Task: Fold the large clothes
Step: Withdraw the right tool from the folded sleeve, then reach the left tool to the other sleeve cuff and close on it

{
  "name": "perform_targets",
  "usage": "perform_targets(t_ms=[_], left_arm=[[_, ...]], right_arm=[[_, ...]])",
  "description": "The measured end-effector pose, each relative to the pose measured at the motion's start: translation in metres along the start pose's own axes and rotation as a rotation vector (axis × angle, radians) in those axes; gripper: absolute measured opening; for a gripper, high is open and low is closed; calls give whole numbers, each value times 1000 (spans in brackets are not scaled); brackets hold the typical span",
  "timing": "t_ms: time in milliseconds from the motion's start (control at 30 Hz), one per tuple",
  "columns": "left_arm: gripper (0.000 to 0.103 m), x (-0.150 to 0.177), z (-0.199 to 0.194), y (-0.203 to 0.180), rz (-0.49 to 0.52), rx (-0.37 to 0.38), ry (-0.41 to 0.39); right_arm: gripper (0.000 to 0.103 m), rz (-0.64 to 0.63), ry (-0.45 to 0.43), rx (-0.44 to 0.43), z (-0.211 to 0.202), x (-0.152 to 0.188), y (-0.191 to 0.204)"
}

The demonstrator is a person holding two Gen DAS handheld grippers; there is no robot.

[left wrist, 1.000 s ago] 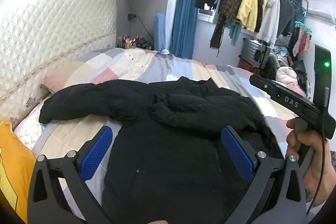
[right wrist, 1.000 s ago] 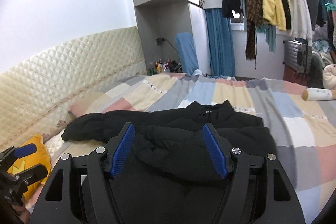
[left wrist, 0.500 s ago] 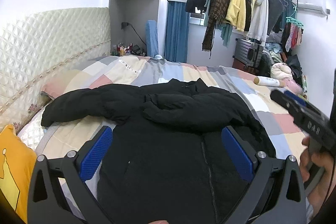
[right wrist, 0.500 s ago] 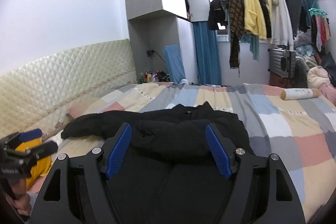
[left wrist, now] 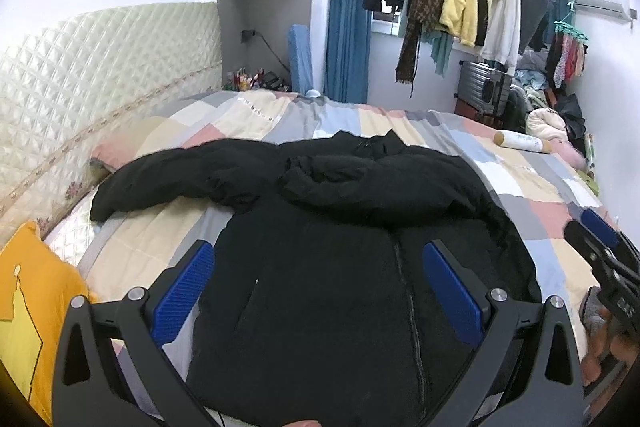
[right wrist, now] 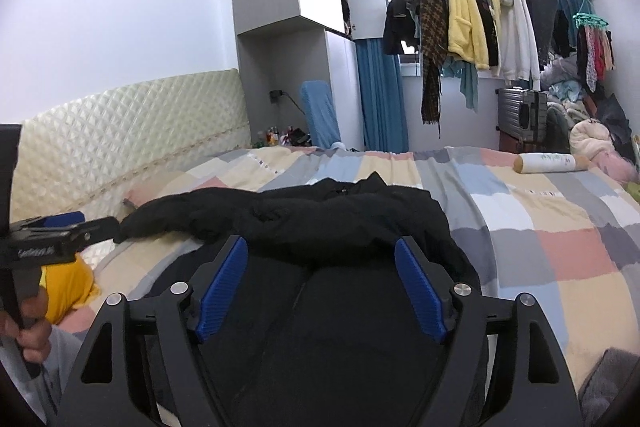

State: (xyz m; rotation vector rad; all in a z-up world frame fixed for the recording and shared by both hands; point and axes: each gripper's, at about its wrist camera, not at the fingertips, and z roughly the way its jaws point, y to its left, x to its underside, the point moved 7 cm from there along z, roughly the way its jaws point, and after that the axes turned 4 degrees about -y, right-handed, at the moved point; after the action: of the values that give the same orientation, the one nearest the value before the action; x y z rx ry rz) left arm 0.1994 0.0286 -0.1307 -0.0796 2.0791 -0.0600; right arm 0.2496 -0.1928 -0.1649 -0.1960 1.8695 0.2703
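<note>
Here both tools, left tool and right tool, gape empty above the jacket; only the left view shows its zipper.

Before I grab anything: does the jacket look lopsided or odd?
Yes. The jacket is uneven: one sleeve stretches out toward the headboard, while the other lies folded across the chest. Both grippers, left and right, are open.

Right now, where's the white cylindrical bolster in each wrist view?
Left wrist: white bolster lies at right of centre, on the bed's far right edge, beyond the black jacket.
Right wrist: white bolster lies at mid-height, far right.
Shared landmark: yellow hanging jacket, up and left of the bolster in both.
</note>
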Motion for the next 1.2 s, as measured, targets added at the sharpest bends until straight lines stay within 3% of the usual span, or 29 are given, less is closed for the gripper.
perform_targets(t_ms=[267,467,833,1000,1200], left_arm=[[103,24,5,0,-2,-27,50],[103,28,9,4,-12,-37,59],[103,21,14,20,-33,-20,60],[103,-10,23,69,-107,2,38],[103,-59,60,176,-300,-46,26]], right_arm=[[86,-2,8,5,-21,33,-1],[102,-8,-6,34,-34,45,-1],[103,-3,11,50,-27,49,-6],[103,1,17,61,-26,50,-7],[103,18,23,81,-21,52,-11]])
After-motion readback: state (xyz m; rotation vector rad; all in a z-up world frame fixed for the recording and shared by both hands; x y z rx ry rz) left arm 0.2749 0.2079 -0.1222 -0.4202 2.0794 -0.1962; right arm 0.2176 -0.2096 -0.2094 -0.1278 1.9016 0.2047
